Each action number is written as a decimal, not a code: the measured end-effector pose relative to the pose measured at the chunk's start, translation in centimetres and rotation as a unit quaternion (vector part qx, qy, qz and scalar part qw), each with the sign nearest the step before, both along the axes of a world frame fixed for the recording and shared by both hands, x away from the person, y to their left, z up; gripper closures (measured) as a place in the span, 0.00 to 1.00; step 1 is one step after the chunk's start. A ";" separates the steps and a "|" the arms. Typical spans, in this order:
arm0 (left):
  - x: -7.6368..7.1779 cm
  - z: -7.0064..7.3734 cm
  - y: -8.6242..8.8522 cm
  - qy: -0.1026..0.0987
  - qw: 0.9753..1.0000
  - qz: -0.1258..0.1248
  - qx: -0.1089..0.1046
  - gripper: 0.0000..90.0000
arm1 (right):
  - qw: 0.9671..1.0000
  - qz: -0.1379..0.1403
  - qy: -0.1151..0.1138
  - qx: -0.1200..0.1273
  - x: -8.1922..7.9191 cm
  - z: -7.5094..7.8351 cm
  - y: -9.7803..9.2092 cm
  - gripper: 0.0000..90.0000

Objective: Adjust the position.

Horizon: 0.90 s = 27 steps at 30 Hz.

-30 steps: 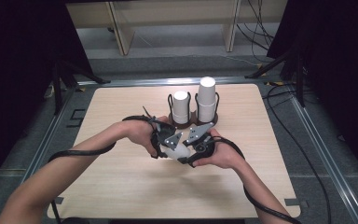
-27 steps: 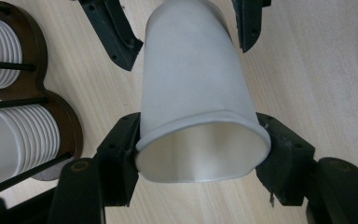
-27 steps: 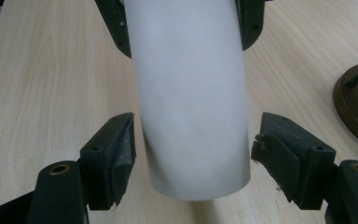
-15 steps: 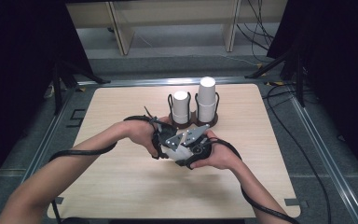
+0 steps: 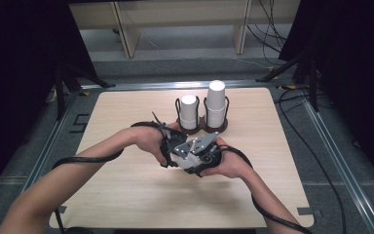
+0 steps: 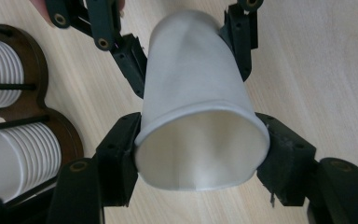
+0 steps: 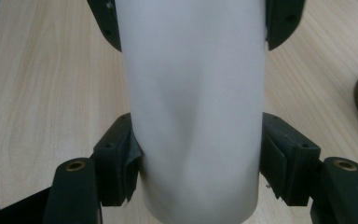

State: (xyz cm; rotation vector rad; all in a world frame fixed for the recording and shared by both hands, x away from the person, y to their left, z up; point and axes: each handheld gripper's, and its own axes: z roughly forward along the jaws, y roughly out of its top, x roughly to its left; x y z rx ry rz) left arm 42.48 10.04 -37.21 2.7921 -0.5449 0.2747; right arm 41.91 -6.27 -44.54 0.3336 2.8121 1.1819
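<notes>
Pale wooden tabletop [image 5: 126, 195] under both hands. Between the left gripper [image 6: 200, 154] jaws sits a white paper cup [image 6: 198, 121], pinched at its open rim (the mouth faces that gripper's camera, slightly squashed out of round). Just beyond, the right gripper [image 7: 198, 168] clamps the same cup's smooth, unmarked wall near its base. In the high view both grippers meet over the table's middle. Farther off stands a dark wooden rack [image 5: 222, 126] holding two stacks of white cups [image 5: 215, 105].
</notes>
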 end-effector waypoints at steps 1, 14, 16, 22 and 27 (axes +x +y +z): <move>0.0 0.0 0.0 0.000 1.000 0.000 0.000 0.37 | 1.000 0.000 0.000 0.000 0.0 0.0 0.0 0.40; 0.7 0.4 2.5 0.007 0.991 0.033 -0.126 0.16 | 0.997 -0.008 -0.062 0.051 -0.5 -1.1 -1.5 0.39; 0.8 0.4 3.1 0.010 0.987 0.044 -0.154 0.17 | 0.996 -0.012 -0.060 0.058 -0.6 -1.2 -1.6 0.39; 0.9 0.2 5.0 0.002 0.972 0.081 -0.220 0.07 | 0.991 -0.056 -0.076 0.099 -1.3 -1.7 -2.4 0.39; 0.8 -0.2 6.2 0.002 0.961 0.105 -0.255 0.05 | 0.986 -0.066 -0.099 0.117 -1.2 -2.0 -2.7 0.39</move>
